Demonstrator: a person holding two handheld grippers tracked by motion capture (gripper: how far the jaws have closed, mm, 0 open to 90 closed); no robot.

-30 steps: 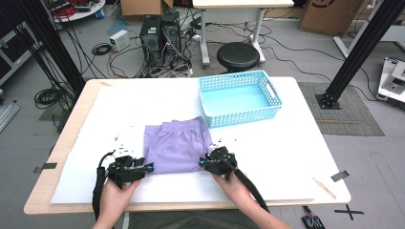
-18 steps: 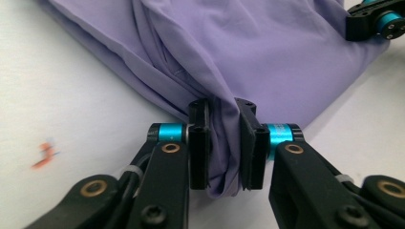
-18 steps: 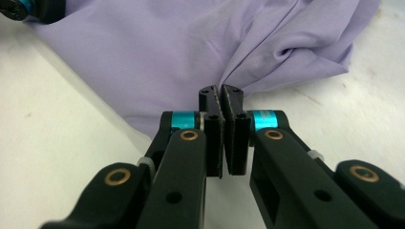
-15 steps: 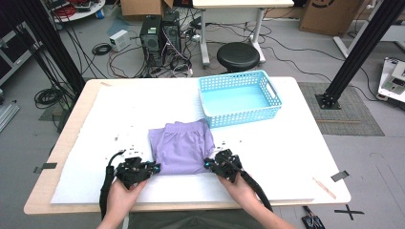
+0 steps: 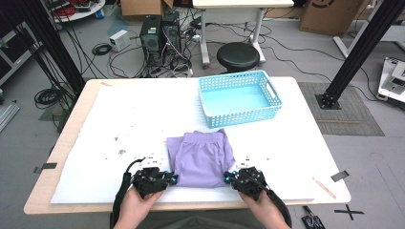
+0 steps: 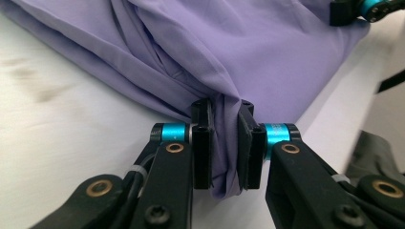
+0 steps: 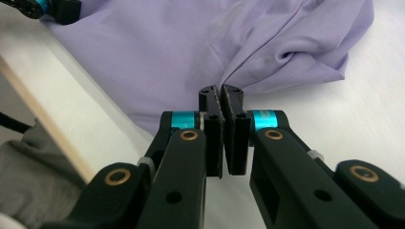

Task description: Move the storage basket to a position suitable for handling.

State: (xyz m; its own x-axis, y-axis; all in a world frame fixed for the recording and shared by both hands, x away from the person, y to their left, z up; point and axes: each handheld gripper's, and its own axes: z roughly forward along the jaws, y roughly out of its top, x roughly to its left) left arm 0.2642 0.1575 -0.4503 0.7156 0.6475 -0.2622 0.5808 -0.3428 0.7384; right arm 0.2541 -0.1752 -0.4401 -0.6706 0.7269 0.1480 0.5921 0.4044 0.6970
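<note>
High view — purple shorts (image 5: 203,160) lie on the white surface (image 5: 143,119) near the blue basket (image 5: 239,100).
Left gripper view — left tongs (image 6: 224,145) have just clamped a bunched corner.
Right gripper view — right tongs (image 7: 220,117) pinch the hem. Folding step; next, probably an even lift.

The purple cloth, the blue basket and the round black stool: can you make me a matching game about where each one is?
Things:
1. soft purple folded cloth
2. light blue plastic basket with holes
3. round black stool
4. thin wooden stick

Places:
A. on the floor behind the table
B. near the table's front right corner
C. pinched at its near corners by the left gripper and the right gripper
D. on the table just beyond the cloth, with nothing inside

Pairs: 1-C, 2-D, 3-A, 4-B
</note>
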